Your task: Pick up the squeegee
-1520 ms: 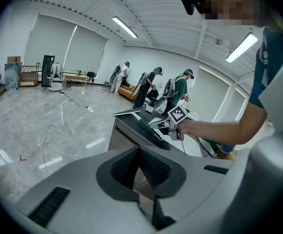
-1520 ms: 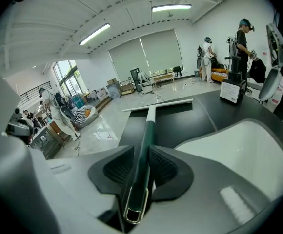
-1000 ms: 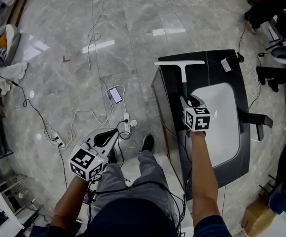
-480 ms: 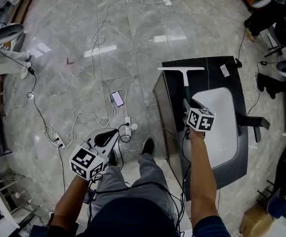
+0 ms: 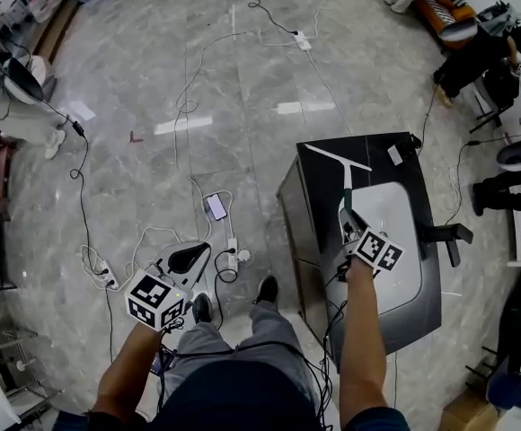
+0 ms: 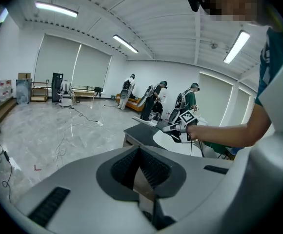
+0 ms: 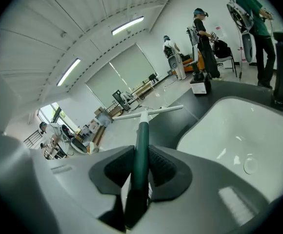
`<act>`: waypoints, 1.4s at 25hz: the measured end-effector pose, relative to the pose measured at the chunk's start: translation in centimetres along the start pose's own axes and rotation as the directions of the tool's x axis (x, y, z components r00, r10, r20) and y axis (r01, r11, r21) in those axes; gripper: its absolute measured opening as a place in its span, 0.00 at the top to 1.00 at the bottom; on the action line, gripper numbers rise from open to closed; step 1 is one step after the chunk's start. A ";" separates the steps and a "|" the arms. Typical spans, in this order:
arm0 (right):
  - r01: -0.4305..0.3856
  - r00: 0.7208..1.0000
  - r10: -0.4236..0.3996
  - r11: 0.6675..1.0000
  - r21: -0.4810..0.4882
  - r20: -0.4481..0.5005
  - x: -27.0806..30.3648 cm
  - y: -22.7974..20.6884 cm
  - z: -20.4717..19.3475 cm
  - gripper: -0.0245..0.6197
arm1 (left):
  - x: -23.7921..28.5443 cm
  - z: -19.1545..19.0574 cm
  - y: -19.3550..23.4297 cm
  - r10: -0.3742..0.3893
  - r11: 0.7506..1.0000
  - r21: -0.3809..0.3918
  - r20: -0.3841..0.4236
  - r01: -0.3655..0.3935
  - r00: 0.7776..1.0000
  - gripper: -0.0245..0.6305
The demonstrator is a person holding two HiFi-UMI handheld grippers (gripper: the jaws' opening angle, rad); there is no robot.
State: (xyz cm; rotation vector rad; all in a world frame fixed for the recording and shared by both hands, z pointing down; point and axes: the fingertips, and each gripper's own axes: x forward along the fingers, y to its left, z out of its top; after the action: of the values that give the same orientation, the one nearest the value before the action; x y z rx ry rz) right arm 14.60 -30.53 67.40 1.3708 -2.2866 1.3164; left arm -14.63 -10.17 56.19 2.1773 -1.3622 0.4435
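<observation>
Right gripper (image 7: 140, 168): its jaws have just been closing and now sit clamped on the dark green handle of the squeegee (image 5: 345, 183). The ribbed pads press it from both sides and nothing else is between them. Opening is fairly wide because the handle fills it.

Squeegee sits centre-right in the head view, over the black counter (image 5: 318, 206). Its white blade crosses the upper end, skewed so the left tip sits higher in frame. In the right gripper view the handle runs straight up the middle, with the blade across the top and the white sink (image 7: 251, 130) at lower right. It looks lifted off the counter (no contact visible, but the gap isn't clear from above).

Left gripper (image 5: 191, 256): lower left of the head view, over the floor, well apart from the counter. Tips are together and it holds nothing.

Handling, my read:
- Light, stiff T-shape. No flex expected in the handle, and only the blade edge is likely soft.
- The handle looks smooth and round, so it can roll or slip in the pads if the squeeze is weak.
- The grip is at the handle's near end, far from the blade, so the blade end has leverage and could droop or swing.
- The handle is the right place to hold. Closer to the blade would be steadier, and the blade edge should not be pinched.

Pick looks essentially done.
</observation>
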 end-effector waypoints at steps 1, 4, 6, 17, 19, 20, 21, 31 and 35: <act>-0.006 1.000 0.006 1.000 0.001 0.013 -0.9 0.6 0.2 0.80 | -0.7 0.2 0.0 0.005 1.000 0.003 0.006 -0.005 1.000 0.95; -0.027 0.998 0.027 1.000 -0.003 0.057 -3.7 2.6 1.0 0.80 | -2.8 0.6 0.1 0.017 1.000 0.013 0.022 -0.017 1.000 0.95; -0.042 0.995 0.042 0.999 -0.010 0.092 -5.7 4.1 1.6 0.80 | -4.2 0.6 0.1 0.025 1.000 0.017 0.032 -0.026 0.999 0.95; -0.134 0.951 0.148 0.988 -0.071 0.271 -16.2 13.5 4.3 0.80 | -13.0 0.6 1.3 0.100 0.995 0.015 0.087 -0.101 0.991 0.95; -0.142 0.942 0.159 0.987 -0.078 0.295 -17.8 15.1 4.4 0.80 | -14.6 0.5 2.1 0.117 0.993 0.008 0.094 -0.118 0.989 0.95; -0.145 0.938 0.164 0.986 -0.082 0.304 -18.6 15.8 4.4 0.80 | -15.4 0.6 2.4 0.125 0.992 0.006 0.097 -0.126 0.987 0.95; -0.150 0.934 0.170 0.985 -0.089 0.313 -19.4 16.5 4.4 0.80 | -16.1 0.6 2.7 0.132 0.991 0.005 0.102 -0.133 0.986 0.95; -0.192 0.897 0.251 0.963 -0.190 0.365 -24.5 24.6 4.9 0.80 | -20.9 3.3 5.4 0.160 0.986 0.015 0.176 -0.165 0.971 0.95; -0.199 0.887 0.286 0.945 -0.258 0.362 -25.9 28.2 4.5 0.80 | -22.4 3.7 6.0 0.158 0.986 0.019 0.199 -0.165 0.967 0.95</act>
State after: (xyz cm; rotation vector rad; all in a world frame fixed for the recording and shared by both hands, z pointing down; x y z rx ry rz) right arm 8.50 -12.29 33.99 1.4142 -2.8531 0.8658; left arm -29.82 1.81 42.85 2.1946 -1.6588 0.3205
